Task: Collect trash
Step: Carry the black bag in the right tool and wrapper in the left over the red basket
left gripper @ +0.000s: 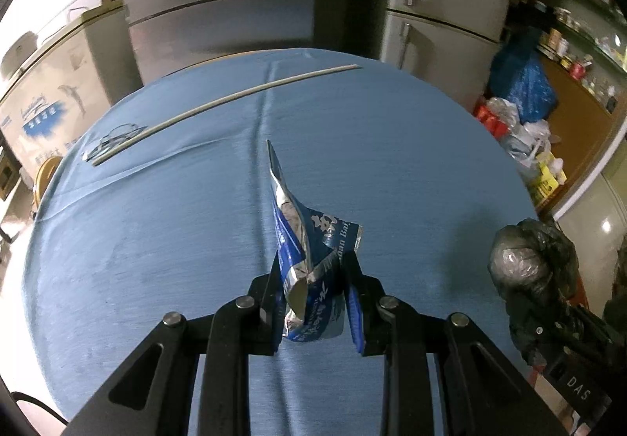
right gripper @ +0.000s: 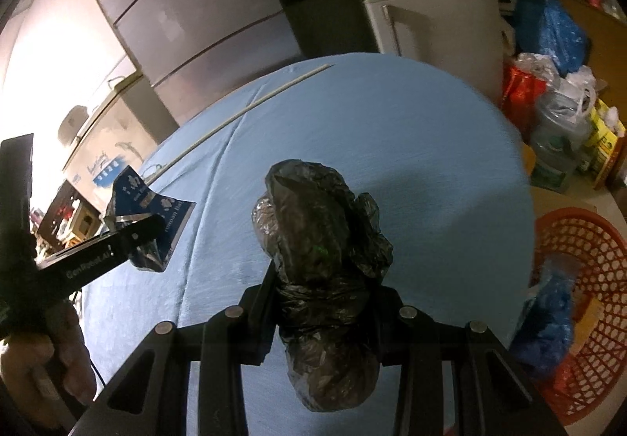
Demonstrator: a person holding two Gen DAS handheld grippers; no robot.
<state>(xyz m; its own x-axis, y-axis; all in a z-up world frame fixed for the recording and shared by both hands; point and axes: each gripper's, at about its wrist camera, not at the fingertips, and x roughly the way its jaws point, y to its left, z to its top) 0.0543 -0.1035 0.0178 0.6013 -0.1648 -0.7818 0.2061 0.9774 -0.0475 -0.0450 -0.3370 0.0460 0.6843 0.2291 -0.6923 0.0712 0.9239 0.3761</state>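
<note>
My left gripper (left gripper: 311, 267) is shut on a crumpled blue and silver snack wrapper (left gripper: 309, 251), held above the round table's blue cloth (left gripper: 176, 224). The same wrapper (right gripper: 151, 212) shows at the left of the right wrist view, pinched in the left gripper (right gripper: 151, 228) with a person's hand behind it. My right gripper (right gripper: 325, 279) is shut on a scrunched black plastic bag (right gripper: 321, 240), also lifted off the cloth. That bag (left gripper: 533, 263) appears at the right edge of the left wrist view.
A long pale stick (left gripper: 219, 102) and a pair of glasses (left gripper: 113, 142) lie at the table's far left. A red mesh basket (right gripper: 588, 310) with blue trash inside stands on the floor to the right. Fridges (left gripper: 443, 0) and bags (left gripper: 521, 99) stand beyond the table.
</note>
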